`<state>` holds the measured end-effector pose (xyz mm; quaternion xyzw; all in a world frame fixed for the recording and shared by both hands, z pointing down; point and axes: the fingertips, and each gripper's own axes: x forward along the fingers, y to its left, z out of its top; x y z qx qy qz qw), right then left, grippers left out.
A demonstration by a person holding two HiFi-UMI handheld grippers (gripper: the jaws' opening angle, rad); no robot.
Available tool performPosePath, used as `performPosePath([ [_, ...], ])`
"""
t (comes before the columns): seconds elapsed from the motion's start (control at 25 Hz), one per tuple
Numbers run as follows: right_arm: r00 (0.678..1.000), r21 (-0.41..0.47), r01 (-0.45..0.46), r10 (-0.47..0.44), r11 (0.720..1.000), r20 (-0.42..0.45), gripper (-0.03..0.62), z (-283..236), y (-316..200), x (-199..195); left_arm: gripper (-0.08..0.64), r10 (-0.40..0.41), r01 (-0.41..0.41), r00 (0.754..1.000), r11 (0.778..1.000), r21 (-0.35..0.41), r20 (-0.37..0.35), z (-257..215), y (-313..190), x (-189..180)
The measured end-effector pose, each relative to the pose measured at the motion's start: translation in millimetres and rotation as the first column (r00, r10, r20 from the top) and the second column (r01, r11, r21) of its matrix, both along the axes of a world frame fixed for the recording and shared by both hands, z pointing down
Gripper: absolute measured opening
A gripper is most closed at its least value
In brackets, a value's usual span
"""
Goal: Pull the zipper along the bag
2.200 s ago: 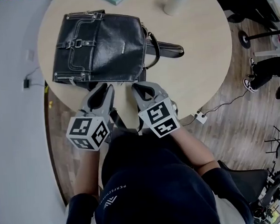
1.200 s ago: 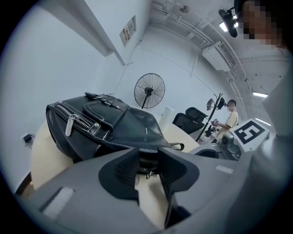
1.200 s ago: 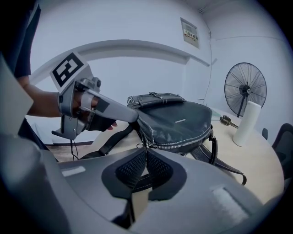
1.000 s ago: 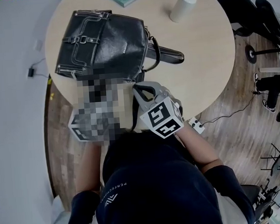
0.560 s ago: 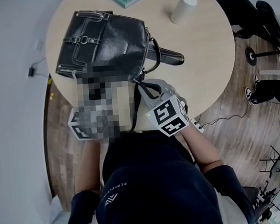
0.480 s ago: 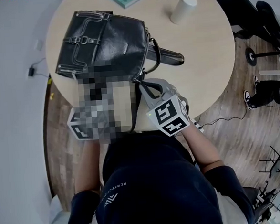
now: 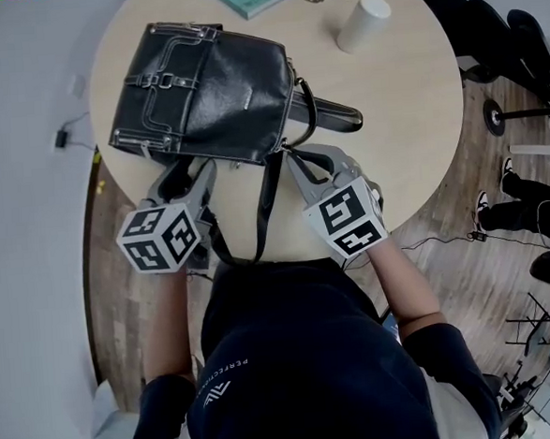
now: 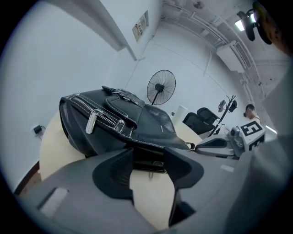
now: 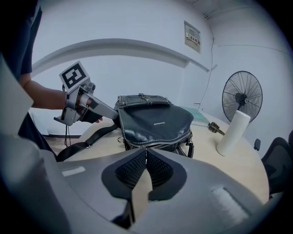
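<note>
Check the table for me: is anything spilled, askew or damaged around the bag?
Nothing looks spilled or damaged. The one loose end is the shoulder strap of the black bag, which trails over the near edge of the table and could snag. The white cylinder stands upright.

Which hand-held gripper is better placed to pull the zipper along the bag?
Probably the right hand-held gripper: its jaws are shut, tips at the zipper of the bag. The left hand-held gripper has just been opening its jaws; the bag's edge lies between them, unpressed.
</note>
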<state>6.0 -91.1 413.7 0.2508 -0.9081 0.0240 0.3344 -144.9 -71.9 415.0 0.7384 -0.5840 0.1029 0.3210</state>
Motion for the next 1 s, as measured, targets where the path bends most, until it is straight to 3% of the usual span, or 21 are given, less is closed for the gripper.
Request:
performPosePath([
  [0.16,1.000,-0.016,0.019,-0.019,1.000,0.010,0.009,2.0,-0.9,-2.7,0.224,0.034,-0.034,0.999,0.999,0.013,0.019,-2.1,2.7,11.3],
  [0.48,0.999,-0.023,0.045,-0.044,0.999,0.013,0.011,4.6,-3.2,-3.8,0.209,0.099,-0.098,0.981,0.995,0.014,-0.165,-8.6,7.2,52.6],
  [0.68,0.998,-0.023,0.056,-0.056,0.998,0.008,0.011,5.2,-3.9,-2.9,0.209,0.035,-0.043,0.938,0.999,-0.016,-0.344,-10.4,0.2,58.2],
  [0.84,0.998,-0.021,0.066,-0.066,0.998,0.008,0.011,6.2,-3.5,-2.6,0.209,-0.046,0.002,0.872,0.996,-0.090,-0.487,-2.6,-0.7,64.1],
  [0.92,0.998,-0.018,0.071,-0.070,0.997,0.004,0.011,6.1,-2.8,-2.4,0.209,-0.082,0.033,0.857,0.994,-0.105,-0.509,-2.4,-2.3,64.5],
  [1.0,0.997,-0.018,0.075,-0.075,0.997,-0.001,0.011,7.3,-2.0,-2.3,0.206,-0.121,0.072,0.859,0.991,-0.117,-0.497,-0.3,-3.7,63.4],
])
